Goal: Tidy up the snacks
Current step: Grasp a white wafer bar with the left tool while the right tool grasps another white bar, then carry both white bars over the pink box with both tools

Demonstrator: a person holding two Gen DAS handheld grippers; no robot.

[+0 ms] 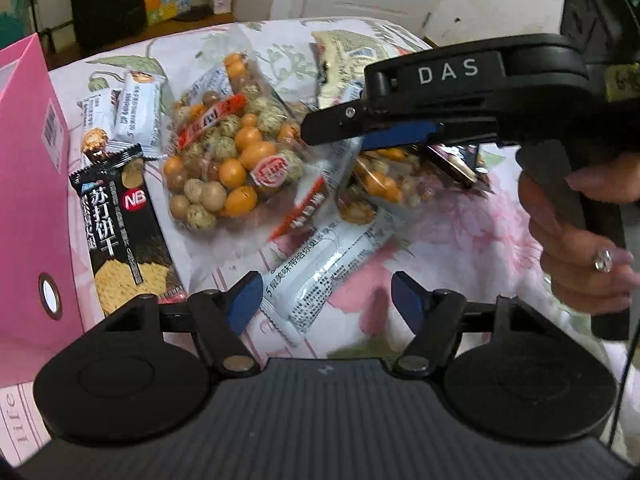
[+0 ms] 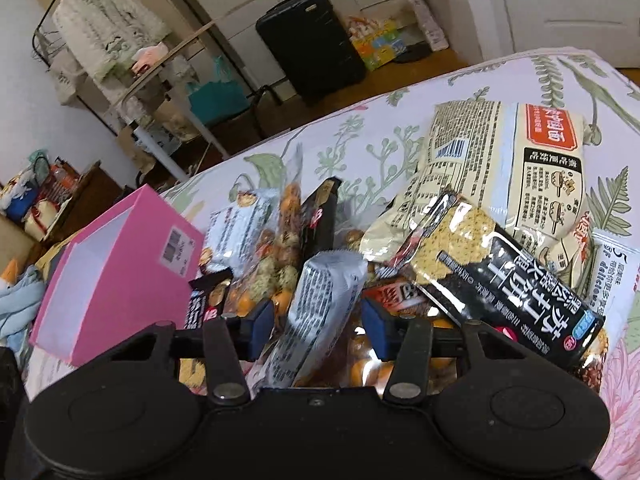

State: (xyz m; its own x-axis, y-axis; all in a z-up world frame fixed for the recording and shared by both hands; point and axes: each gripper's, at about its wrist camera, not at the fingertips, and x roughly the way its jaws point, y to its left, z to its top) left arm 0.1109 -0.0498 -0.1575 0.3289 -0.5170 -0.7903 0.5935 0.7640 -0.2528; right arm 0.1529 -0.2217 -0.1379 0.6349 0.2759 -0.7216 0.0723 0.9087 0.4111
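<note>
Snacks lie in a heap on a floral cloth (image 1: pixel 460 232). My left gripper (image 1: pixel 326 300) is open around a white wafer packet (image 1: pixel 328 264); its blue pads flank the packet without pressing it. My right gripper (image 2: pixel 319 324) is shut on another white packet (image 2: pixel 320 304), which stands tilted up between its pads. In the left wrist view the right gripper (image 1: pixel 320 132) reaches in from the right over a clear bag of coated peanuts (image 1: pixel 228 152). A black soda cracker packet (image 1: pixel 124 236) lies at the left, and another black cracker packet (image 2: pixel 512 280) sits right of my right gripper.
An open pink box (image 1: pixel 28 200) (image 2: pixel 112 280) stands at the left edge of the pile. A beige noodle bag (image 2: pixel 520 168) lies at the back right. Two small white packets (image 1: pixel 136 116) lie near the box. A person's hand (image 1: pixel 580 240) holds the right gripper's handle. A black suitcase (image 2: pixel 312 48) stands on the floor beyond.
</note>
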